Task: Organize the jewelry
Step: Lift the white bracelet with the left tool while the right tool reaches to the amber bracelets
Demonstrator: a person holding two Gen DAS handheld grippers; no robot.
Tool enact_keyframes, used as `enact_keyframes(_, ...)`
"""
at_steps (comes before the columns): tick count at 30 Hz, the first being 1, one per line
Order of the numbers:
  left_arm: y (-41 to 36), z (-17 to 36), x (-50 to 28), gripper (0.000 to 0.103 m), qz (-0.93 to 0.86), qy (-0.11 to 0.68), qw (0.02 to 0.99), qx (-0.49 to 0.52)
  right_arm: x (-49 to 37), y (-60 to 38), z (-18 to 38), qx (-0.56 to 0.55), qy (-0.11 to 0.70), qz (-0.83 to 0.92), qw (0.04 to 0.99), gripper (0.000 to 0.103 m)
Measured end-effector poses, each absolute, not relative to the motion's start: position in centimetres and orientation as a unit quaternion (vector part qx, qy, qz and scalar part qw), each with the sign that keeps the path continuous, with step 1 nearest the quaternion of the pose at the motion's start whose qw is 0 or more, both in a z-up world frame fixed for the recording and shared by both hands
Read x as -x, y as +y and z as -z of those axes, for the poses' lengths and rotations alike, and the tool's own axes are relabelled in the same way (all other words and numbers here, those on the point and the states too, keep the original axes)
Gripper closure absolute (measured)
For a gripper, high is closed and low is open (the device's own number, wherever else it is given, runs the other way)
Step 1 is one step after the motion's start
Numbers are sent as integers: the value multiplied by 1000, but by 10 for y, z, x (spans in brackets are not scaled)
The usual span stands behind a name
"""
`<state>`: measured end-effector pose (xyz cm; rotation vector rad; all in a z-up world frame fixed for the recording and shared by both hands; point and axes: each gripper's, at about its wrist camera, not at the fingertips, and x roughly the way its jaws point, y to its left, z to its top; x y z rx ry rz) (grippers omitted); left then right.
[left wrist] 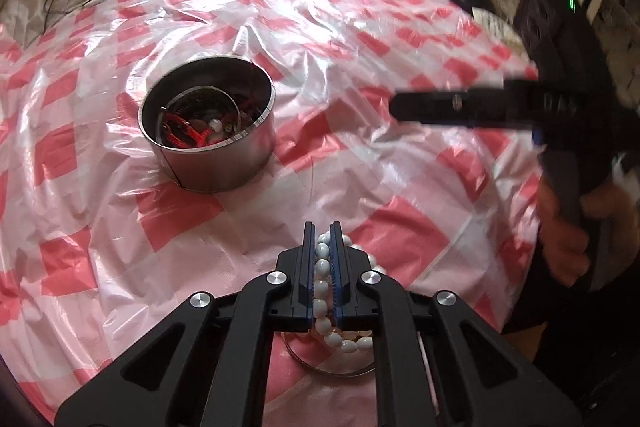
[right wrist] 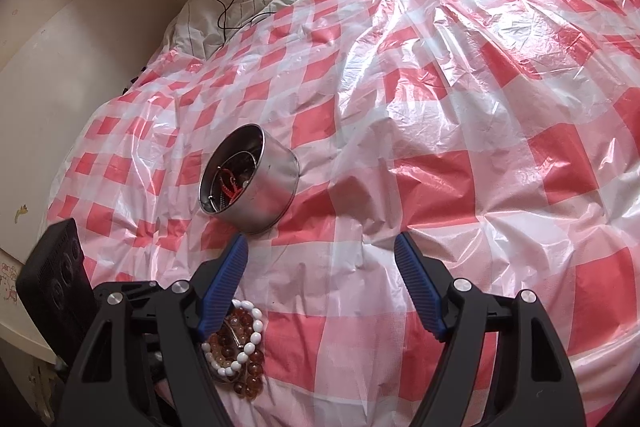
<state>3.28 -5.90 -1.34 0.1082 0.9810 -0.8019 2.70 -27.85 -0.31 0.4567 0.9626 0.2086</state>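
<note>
Left wrist view: the left gripper point(left wrist: 322, 227) is closing its two fingers together on the white bead bracelet point(left wrist: 321, 281); the beads are sitting in a line between the blue pads, and the pads are pressing on them
White bead bracelet: it is lying on the red and white checked plastic sheet point(left wrist: 380, 47), and part of it is curving out to the right, behind the fingers
Thin metal bangle: a thin metal bangle point(left wrist: 332, 371) is lying just under the gripper, near the bracelet
Metal tin: the round metal tin point(left wrist: 208, 123) is standing upright, well apart from the left gripper, and it is holding red cord and other small jewelry pieces
Right gripper: the right gripper point(right wrist: 320, 247) is standing wide apart, with nothing between its fingers; only the sheet is showing there
Right wrist view only: a brown bead bracelet point(right wrist: 244, 359) is lying under and around the white one, just beside the left blue pad point(right wrist: 224, 287); the left wrist view is hiding it
Left wrist view only: a person's hand point(left wrist: 568, 227) is holding the handle of the right gripper at the right edge
</note>
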Motion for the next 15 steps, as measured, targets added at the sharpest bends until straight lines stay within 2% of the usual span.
enact_keyframes(6,-13,-14,-53,97,374,431,817,83,-21,-263,-8,-186,446,-137,865,30)
enact_keyframes(11,22,-26,-66,97,346,412,830,147,13,-195,-29,-60,417,-283,862,30)
enact_keyframes(15,34,-29,-69,97,326,411,837,156,40,-144,-15,51,423,-318,847,30)
